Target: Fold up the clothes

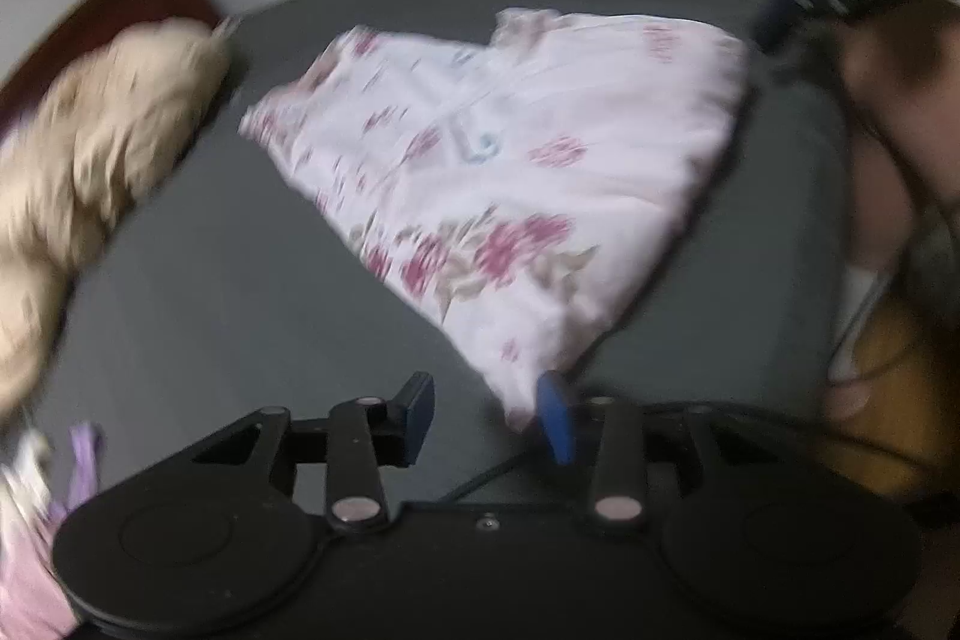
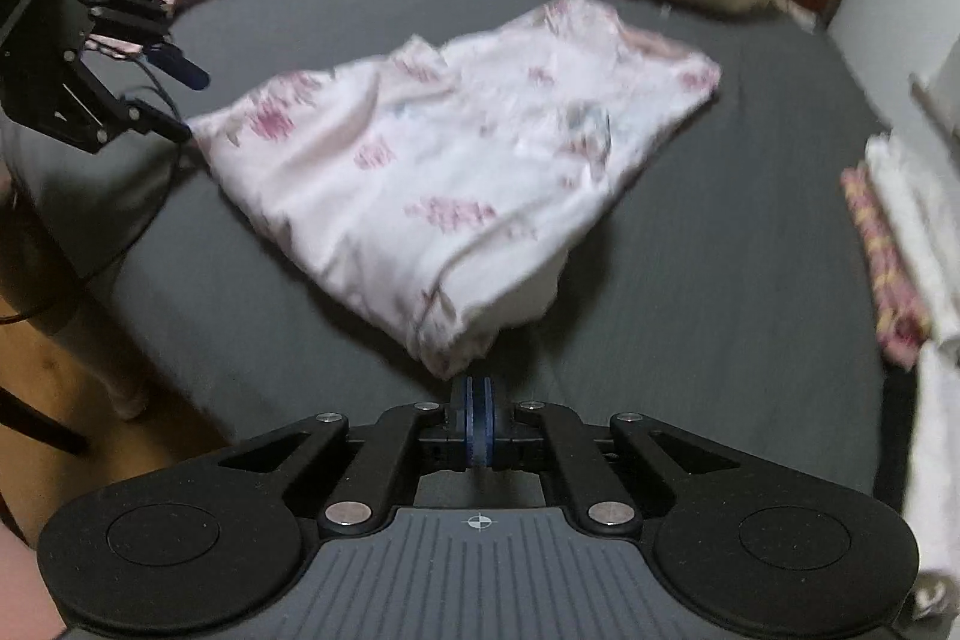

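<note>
The right gripper's (image 2: 478, 421) fingers were pinched shut on a corner of the floral garment (image 2: 456, 160), while the left gripper's (image 1: 489, 415) fingers stood partly apart, the neighbouring corner just beside them but unheld. The garment lay half-folded on the dark bed (image 2: 720, 280); the fold looked just laid, so next the right corner needed releasing and the cloth smoothing.

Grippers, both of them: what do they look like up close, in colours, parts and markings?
Both are black two-finger tools with blue pads. The right gripper has scissor-like link arms with silver pivot pins, two round black discs, and a grey ribbed plate bearing a small crosshair mark. The left gripper shows the same black links and discs, with a thin black cable beside it.
</note>
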A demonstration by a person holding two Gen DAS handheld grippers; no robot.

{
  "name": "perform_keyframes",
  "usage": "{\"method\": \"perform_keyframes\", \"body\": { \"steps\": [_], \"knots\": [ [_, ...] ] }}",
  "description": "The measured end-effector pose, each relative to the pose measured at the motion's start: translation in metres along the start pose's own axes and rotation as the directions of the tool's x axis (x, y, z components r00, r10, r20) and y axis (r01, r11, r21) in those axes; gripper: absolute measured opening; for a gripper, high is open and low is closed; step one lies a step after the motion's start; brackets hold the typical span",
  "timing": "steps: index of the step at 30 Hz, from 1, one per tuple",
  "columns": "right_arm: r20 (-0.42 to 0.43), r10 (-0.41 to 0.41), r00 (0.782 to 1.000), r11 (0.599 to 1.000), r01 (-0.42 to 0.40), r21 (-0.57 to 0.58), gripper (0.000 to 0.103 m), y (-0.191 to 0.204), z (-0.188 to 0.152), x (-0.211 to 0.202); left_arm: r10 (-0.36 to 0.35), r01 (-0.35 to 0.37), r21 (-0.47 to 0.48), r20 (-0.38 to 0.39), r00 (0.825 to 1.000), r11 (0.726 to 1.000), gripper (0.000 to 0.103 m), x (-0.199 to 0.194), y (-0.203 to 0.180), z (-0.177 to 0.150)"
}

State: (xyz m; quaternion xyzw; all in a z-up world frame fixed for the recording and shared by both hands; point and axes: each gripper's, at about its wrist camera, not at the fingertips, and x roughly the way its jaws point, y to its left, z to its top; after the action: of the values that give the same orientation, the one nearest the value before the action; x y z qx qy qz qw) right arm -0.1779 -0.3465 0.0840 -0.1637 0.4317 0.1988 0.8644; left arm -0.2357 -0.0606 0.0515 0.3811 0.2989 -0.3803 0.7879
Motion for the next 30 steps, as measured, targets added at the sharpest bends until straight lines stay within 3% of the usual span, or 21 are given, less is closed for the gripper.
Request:
{"method": "perform_keyframes", "body": {
  "steps": [2, 6, 9, 13, 17, 23, 24, 26, 27, 28, 30],
  "knots": [
    [0.030, -0.006, 1.000, 0.999, 0.007, -0.036, 0.002, 0.011, 0.003, -0.006, 0.051, -0.055, 0.134, 0.036, 0.998, 0.989, 0.057, -0.006, -0.017, 0.003],
    [0.064, 0.024, 0.998, 0.999, -0.020, -0.051, 0.002, 0.027, 0.009, -0.007, 0.105, -0.112, 0.372, 0.039, 0.994, 0.921, 0.059, 0.001, -0.048, 0.010],
    [0.076, 0.060, 0.995, 0.998, -0.059, -0.014, 0.002, 0.030, 0.010, -0.008, 0.110, -0.114, 0.468, 0.036, 0.993, 0.876, 0.059, 0.011, -0.059, 0.015],
    [0.090, 0.075, 0.993, 0.997, -0.076, 0.003, 0.002, 0.033, 0.009, -0.011, 0.119, -0.122, 0.553, 0.040, 0.992, 0.824, 0.059, 0.021, -0.067, 0.022],
    [0.099, 0.100, 0.990, 0.993, -0.105, 0.047, 0.002, 0.033, 0.007, -0.014, 0.131, -0.128, 0.647, 0.044, 0.990, 0.751, 0.059, 0.033, -0.077, 0.024],
    [0.119, 0.174, 0.978, 0.965, -0.193, 0.180, 0.003, 0.021, 0.005, -0.012, 0.115, -0.107, 0.701, 0.036, 0.993, 0.705, 0.059, 0.043, -0.085, 0.024],
    [0.125, 0.194, 0.973, 0.953, -0.217, 0.211, 0.007, 0.017, 0.004, -0.010, 0.115, -0.106, 0.702, 0.035, 0.993, 0.704, 0.059, 0.044, -0.085, 0.024],
    [0.139, 0.226, 0.964, 0.927, -0.257, 0.273, 0.037, 0.010, 0.003, -0.008, 0.113, -0.102, 0.700, 0.031, 0.993, 0.707, 0.059, 0.045, -0.084, 0.024],
    [0.151, 0.235, 0.960, 0.912, -0.272, 0.306, 0.065, 0.007, 0.003, -0.008, 0.111, -0.100, 0.699, 0.030, 0.993, 0.708, 0.060, 0.045, -0.083, 0.024],
    [0.163, 0.239, 0.957, 0.899, -0.281, 0.337, 0.073, 0.003, 0.003, -0.008, 0.109, -0.098, 0.696, 0.029, 0.994, 0.711, 0.060, 0.045, -0.083, 0.024],
    [0.171, 0.225, 0.959, 0.899, -0.272, 0.342, 0.073, 0.002, 0.006, -0.008, 0.104, -0.090, 0.686, 0.022, 0.994, 0.722, 0.060, 0.044, -0.081, 0.025]
  ]
}}
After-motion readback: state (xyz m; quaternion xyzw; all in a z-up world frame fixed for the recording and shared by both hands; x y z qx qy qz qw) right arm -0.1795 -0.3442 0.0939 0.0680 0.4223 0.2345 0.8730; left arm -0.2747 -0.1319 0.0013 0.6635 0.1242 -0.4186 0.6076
